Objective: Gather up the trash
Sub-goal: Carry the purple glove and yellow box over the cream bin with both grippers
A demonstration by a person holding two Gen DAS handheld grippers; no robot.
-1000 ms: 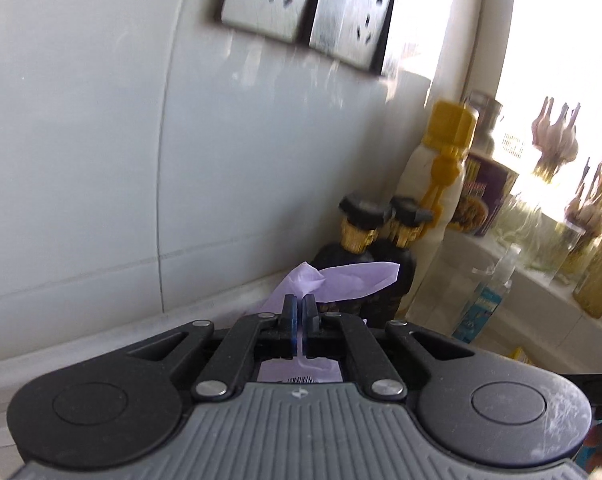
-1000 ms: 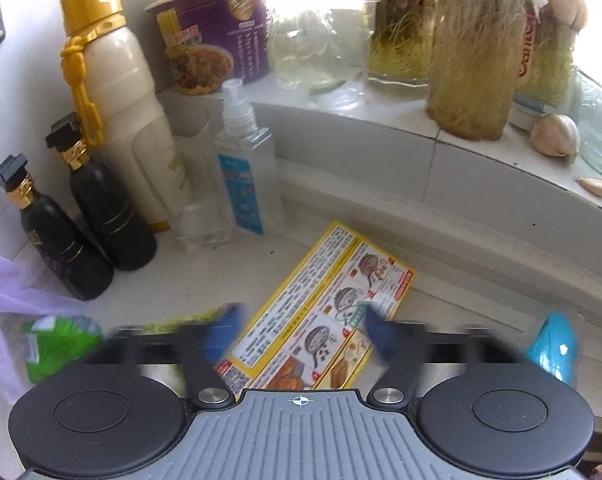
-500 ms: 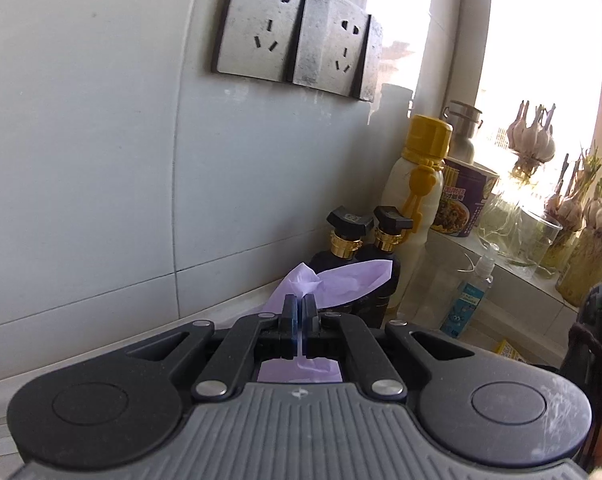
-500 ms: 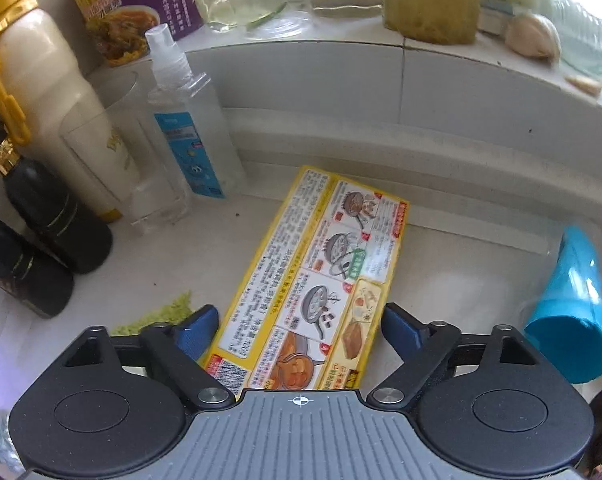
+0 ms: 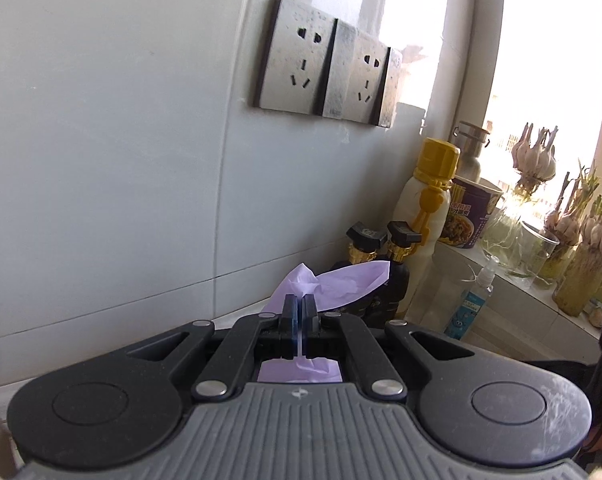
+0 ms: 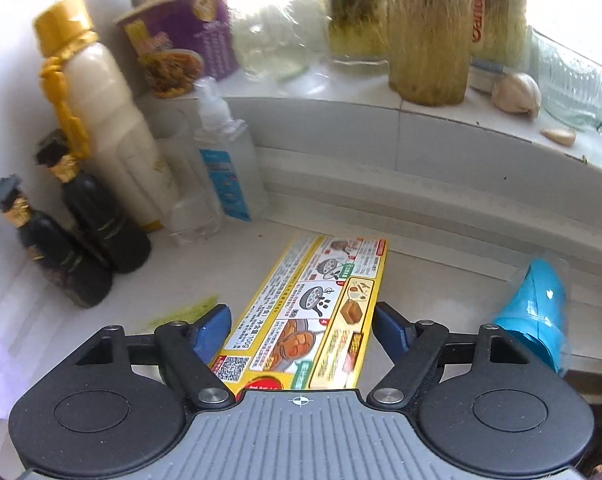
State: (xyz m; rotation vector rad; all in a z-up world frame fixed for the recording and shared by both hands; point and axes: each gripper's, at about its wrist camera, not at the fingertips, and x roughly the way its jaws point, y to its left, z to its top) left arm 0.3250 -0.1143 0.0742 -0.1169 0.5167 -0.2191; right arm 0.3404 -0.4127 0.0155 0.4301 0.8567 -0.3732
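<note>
The left gripper has its jaws pressed together on a fold of the purple plastic bag, held up off the desk with the tiled wall and sockets ahead. The right gripper hangs with jaws spread wide either side of the yellow food box, which lies flat on the pale desk, its long axis running straight ahead between the jaws; this hand is the nearer one. A blue wrapper lies right of the jaws, below the window ledge
</note>
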